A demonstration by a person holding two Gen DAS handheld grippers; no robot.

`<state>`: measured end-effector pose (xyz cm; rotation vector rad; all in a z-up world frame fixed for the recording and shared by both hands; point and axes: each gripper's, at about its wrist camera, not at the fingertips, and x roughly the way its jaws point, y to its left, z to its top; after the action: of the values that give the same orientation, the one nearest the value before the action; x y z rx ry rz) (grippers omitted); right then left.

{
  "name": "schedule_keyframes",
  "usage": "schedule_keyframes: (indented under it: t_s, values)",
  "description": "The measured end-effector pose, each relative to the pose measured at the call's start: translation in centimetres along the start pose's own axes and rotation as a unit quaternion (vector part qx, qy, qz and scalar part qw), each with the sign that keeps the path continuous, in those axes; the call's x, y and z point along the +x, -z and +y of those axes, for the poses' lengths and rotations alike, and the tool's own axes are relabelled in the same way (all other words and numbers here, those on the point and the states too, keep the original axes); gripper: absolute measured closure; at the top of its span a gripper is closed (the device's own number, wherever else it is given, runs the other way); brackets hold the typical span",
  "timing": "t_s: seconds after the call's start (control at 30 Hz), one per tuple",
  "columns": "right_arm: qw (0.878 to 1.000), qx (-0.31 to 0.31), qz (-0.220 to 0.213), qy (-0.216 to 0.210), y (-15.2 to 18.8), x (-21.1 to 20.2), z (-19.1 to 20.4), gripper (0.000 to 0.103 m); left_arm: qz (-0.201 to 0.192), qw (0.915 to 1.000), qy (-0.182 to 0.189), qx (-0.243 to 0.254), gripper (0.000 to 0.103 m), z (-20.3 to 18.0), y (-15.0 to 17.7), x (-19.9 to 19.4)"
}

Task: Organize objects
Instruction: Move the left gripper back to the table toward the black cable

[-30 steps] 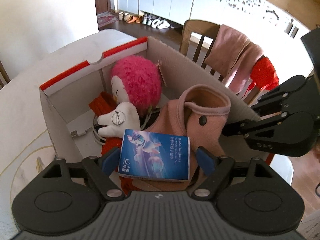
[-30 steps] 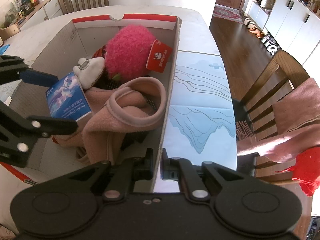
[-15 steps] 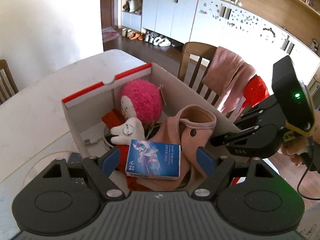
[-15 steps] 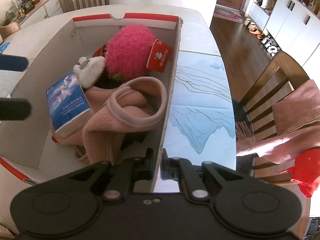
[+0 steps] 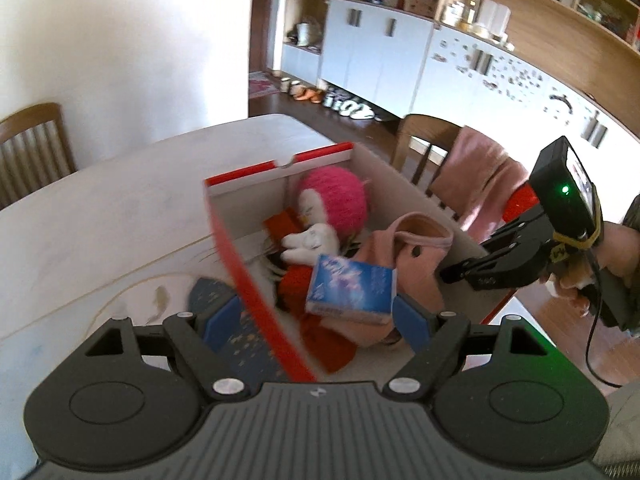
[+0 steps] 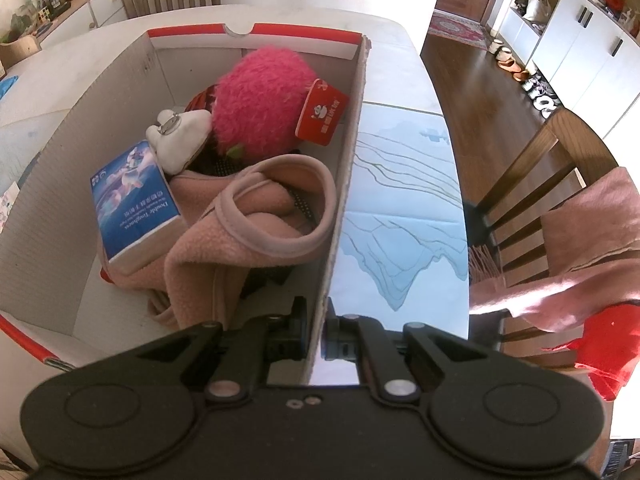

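A pale tabletop (image 6: 404, 92) carries an open cardboard box (image 6: 120, 96) with red-trimmed flaps. At the box's 3 o'clock side in the right wrist view, a light blue mat (image 6: 400, 216) printed with mountain outlines lies flat on the surface, touching the box wall. In the left wrist view a dark blue patterned item (image 5: 240, 344), blurred, lies at 9 o'clock just outside the box.

Left gripper (image 5: 318, 316) agape, right gripper (image 6: 316, 334) clamped — steeply down

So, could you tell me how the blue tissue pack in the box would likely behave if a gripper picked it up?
The blue tissue pack looks like a soft plastic-wrapped block, so it would probably squash a little under the pads. It is likely light for its size. It lies tilted on the pink fleece garment, so a push would probably slide or tip it rather than roll it.
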<state>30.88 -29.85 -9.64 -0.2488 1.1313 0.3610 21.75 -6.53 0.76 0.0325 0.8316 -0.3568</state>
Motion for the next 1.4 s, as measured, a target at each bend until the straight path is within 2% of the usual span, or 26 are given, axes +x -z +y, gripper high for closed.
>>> schedule_keyframes:
  t_s: [0.1,0.23,0.33,0.5,0.67,0.8,1.13,1.4]
  values:
    - [1.0,-0.004,0.001,0.001,0.2,-0.1,-0.3,0.098,-0.003,0.9995,-0.018,-0.024,0.015,1.6,1.5,-1.2]
    - [1.0,-0.007,0.003,0.003,0.1,0.1,-0.2,0.098,0.0,0.9964,-0.044,-0.072,0.015,4.6,3.8,-2.5]
    - [1.0,-0.006,0.004,0.004,0.2,0.0,-0.3,0.098,0.007,0.9909,-0.083,-0.105,0.005,7.3,5.9,-3.3]
    - [1.0,-0.011,0.008,0.009,0.2,0.2,-0.5,0.098,0.019,0.9784,-0.135,-0.155,0.004,11.6,9.4,-4.0]
    - [1.0,-0.013,0.009,0.01,0.3,0.2,-0.6,0.098,0.041,0.9691,-0.171,-0.173,0.003,14.8,12.4,-3.9]
    - [1.0,-0.011,0.01,0.011,0.4,0.1,-0.8,0.097,0.064,0.9622,-0.206,-0.166,0.003,16.6,14.1,-3.5]
    - [1.0,-0.014,0.014,0.017,0.9,-0.1,-0.9,0.097,0.099,0.948,-0.222,-0.206,0.003,21.6,16.8,-2.5]
    - [1.0,-0.014,0.018,0.02,0.6,0.0,-0.7,0.097,0.109,0.9463,-0.235,-0.194,0.003,22.6,17.5,-1.5]
